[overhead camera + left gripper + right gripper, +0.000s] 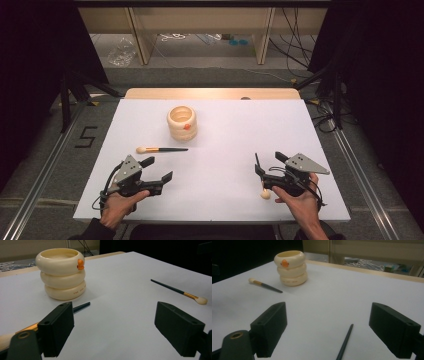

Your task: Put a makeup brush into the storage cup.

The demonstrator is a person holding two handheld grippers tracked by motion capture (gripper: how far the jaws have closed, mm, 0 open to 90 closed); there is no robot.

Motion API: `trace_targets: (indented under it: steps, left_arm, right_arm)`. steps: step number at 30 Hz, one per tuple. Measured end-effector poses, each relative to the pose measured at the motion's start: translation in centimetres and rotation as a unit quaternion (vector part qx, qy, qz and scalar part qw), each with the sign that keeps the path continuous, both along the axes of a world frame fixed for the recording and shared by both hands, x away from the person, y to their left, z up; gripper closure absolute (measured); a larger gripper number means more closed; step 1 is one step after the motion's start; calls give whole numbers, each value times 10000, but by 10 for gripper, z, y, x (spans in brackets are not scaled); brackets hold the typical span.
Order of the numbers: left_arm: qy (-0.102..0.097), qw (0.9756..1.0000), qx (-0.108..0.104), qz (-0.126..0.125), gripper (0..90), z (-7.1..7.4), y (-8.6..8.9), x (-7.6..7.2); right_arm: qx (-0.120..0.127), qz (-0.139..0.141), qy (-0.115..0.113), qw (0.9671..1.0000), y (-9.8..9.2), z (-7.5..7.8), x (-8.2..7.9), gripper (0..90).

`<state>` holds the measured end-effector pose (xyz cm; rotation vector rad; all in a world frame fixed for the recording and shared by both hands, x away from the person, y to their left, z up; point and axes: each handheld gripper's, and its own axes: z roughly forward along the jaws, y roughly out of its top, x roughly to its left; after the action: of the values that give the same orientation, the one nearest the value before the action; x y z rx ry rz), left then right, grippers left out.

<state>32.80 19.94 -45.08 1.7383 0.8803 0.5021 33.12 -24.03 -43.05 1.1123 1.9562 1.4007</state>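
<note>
jaws: both pairs wide apart, empty | left gripper (159, 172), right gripper (267, 164) rest on desk (225, 130) | brushes: one (161, 149) before cup (182, 122), one (261, 177) at right gripper | step: pre-grasp | next: straddle a handle, close.

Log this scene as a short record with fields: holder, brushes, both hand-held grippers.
holder: cream three-ring stacked cup with an orange duck beak, upright, far centre of the white table
brush one: dark-handled makeup brush with a pale tip, lying flat near the cup, apart from it
brush two: second dark-handled brush with a pale tip, lying by the right hand-held gripper
left hand-held gripper: jaws open, nothing between them
right hand-held gripper: jaws open, brush handle lies below them
</note>
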Motion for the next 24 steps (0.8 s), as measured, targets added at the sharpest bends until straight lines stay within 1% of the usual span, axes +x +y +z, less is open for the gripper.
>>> trace_targets:
  steps: [1, 2, 6, 8, 9, 11, 13, 14, 15, 17, 19, 20, 22, 23, 24]
  left_arm:
    - [-1, 10000, -1, -3, 158, 0, 0, 0]
    - [6, 10000, -16, 20, 158, 0, 0, 0]
    - [30, 10000, -24, -18, 158, 0, 1, 1]
    - [31, 10000, -12, -10, 158, 0, 2, 2]
    - [89, 9999, -69, 40, 158, 0, 2, 2]
    - [52, 10000, -38, 3, 158, 1, 3, 4]
    - [92, 10000, -14, 21, 158, 1, 3, 5]
    - [92, 10000, -24, 14, 159, 0, 3, 6]
    - [153, 9998, -73, 50, 159, 0, 3, 6]
    - [133, 9999, 6, 28, 159, 0, 3, 8]
    - [149, 9999, 24, -40, 158, -1, 4, 10]
    - [222, 9997, 26, 19, 158, -1, 3, 10]
    - [249, 9997, 47, 41, 158, -2, 3, 11]
    - [217, 9997, 121, -25, 158, -2, 4, 13]
    - [207, 9997, 115, -53, 158, -2, 3, 14]
  right_arm:
    - [-33, 2, 11, 10000, 0, 0, 0, 158]
    - [-47, 45, 68, 10000, 0, 0, 0, 158]
    - [-69, 49, 29, 10000, 0, 0, 1, 158]
    - [-61, 66, 54, 9999, 0, 0, 1, 158]
    - [-51, 71, 46, 10000, 0, 0, 1, 158]
    - [-56, 70, 40, 10000, 0, -1, 1, 158]
    - [-40, 82, 60, 9999, 0, -1, 1, 159]
    - [-44, 67, 73, 9999, 0, -1, 2, 159]
    - [-66, 78, 77, 9999, -1, -1, 2, 159]
    - [-44, 83, 53, 9999, -1, -2, 2, 159]
    - [-49, 78, 59, 9999, -1, -2, 2, 160]
    - [-54, 74, 53, 9999, -1, -2, 2, 160]
    - [-56, 65, 59, 9999, -1, -2, 2, 160]
    - [-55, 73, 65, 9999, -1, -2, 2, 160]
    - [-72, 60, 70, 9999, -1, -2, 2, 160]
